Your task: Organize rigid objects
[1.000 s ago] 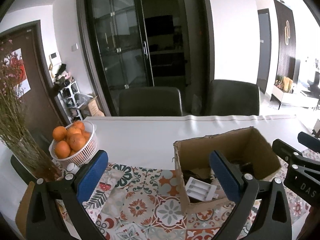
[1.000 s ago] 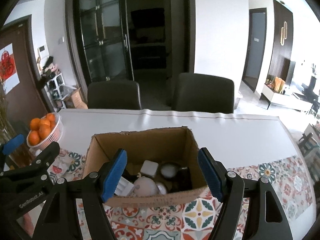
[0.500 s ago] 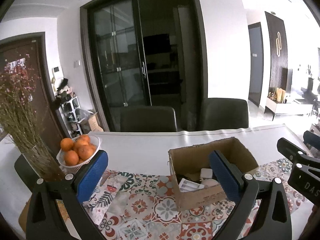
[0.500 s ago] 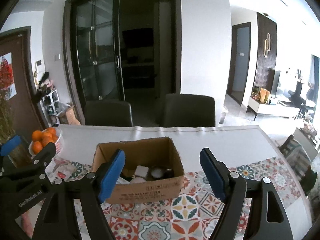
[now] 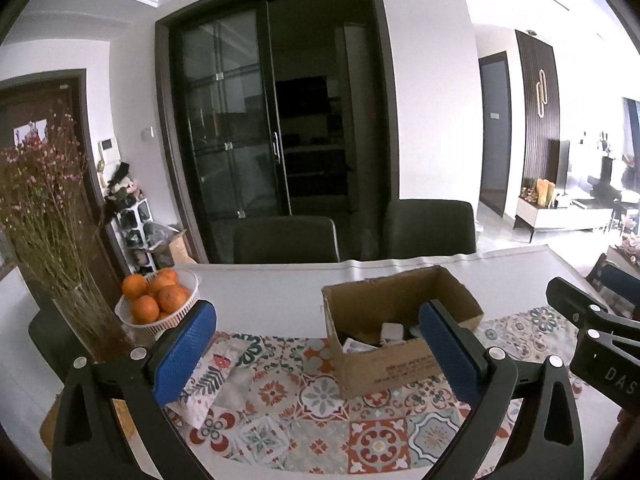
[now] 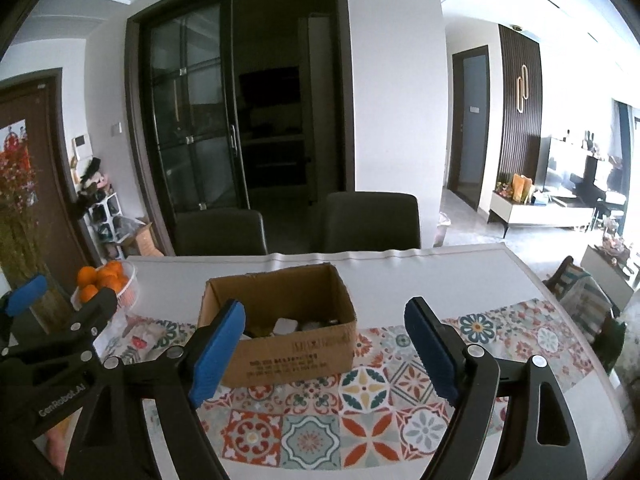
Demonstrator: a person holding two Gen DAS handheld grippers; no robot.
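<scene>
Two grippers hover above the surface (image 6: 420,276), both empty. The cardboard box (image 6: 280,344) stands upright and open-topped at centre frame in the right wrist view, on the patterned tile mat (image 6: 360,412); its long axis runs left to right, with small items inside. Right gripper (image 6: 325,350): fingers spread wide, having just been opening, nothing between them. Left gripper (image 5: 316,354): fingers wide apart, touching nothing. Basket of oranges (image 5: 158,306) sits at left.
</scene>
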